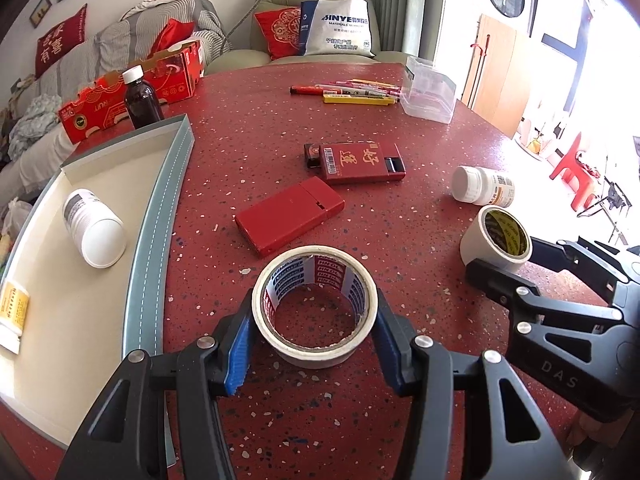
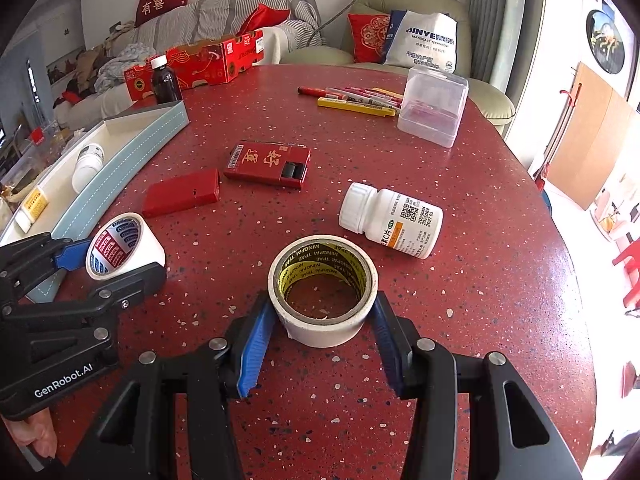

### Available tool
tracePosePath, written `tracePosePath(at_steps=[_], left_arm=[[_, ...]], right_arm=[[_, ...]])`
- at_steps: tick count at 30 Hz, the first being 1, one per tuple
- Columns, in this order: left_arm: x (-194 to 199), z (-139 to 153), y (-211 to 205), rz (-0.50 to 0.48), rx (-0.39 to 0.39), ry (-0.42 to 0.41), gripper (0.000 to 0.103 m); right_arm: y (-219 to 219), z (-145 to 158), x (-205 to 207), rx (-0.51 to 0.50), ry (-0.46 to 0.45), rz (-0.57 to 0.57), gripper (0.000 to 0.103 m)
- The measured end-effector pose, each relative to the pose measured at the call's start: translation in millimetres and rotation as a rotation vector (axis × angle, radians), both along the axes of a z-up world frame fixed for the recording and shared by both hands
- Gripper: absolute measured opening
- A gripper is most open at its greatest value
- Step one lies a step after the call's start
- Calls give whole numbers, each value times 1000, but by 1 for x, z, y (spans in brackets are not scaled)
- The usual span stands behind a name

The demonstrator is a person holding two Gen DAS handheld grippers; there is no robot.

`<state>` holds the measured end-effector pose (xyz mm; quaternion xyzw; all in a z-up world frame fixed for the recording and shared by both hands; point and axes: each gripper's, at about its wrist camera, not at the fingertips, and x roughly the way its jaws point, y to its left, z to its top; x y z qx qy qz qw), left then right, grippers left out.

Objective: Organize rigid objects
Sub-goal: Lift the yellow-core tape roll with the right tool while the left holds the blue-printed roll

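Note:
My left gripper [image 1: 316, 344] is shut on a white tape roll with a red-and-blue printed core [image 1: 316, 306], which rests on the red table; both pads touch its sides. The same roll shows in the right wrist view [image 2: 124, 246]. My right gripper [image 2: 320, 340] is shut on a white tape roll with a yellow-and-black core [image 2: 323, 290], also on the table; it shows in the left wrist view [image 1: 496, 240]. A white pill bottle [image 2: 390, 220] lies just beyond it. A grey-blue tray [image 1: 160, 216] at the left holds a white bottle [image 1: 94, 226].
Two red boxes [image 1: 288, 216] [image 1: 356, 162] lie mid-table. Pens [image 1: 348, 92] and a clear plastic box [image 1: 430, 90] sit at the far side. A brown bottle [image 1: 142, 98] and a red carton [image 1: 132, 92] stand behind the tray. The table edge curves at the right.

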<state>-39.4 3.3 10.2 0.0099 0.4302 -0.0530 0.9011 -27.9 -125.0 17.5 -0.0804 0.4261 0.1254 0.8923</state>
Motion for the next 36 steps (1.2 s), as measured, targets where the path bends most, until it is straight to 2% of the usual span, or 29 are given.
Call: tracePosePath(at_steps=[6,12,17,19,24,36], left_arm=[[-3,2,-4,-6,24,-19,56],[-3,3,0,15,5,-22,56],[-8,6,5,37,-11,-54,56],[-10,8,9,45,-28,-69,56],[-8,7,9,41,-32,-61,56],[-6,5,4,42,8,-52,57]], right_arm=[[-3,1,0,12,-1,-10,50],[-13,8,-5,53,-41,-37,50],[-28,27,-29,150,-191,-66,50],[-34,31,-32,172,-217,-95,50],[-36,30,-26,192,-190,-104,50],[-24,24,-18,134,-143,-90,50]])
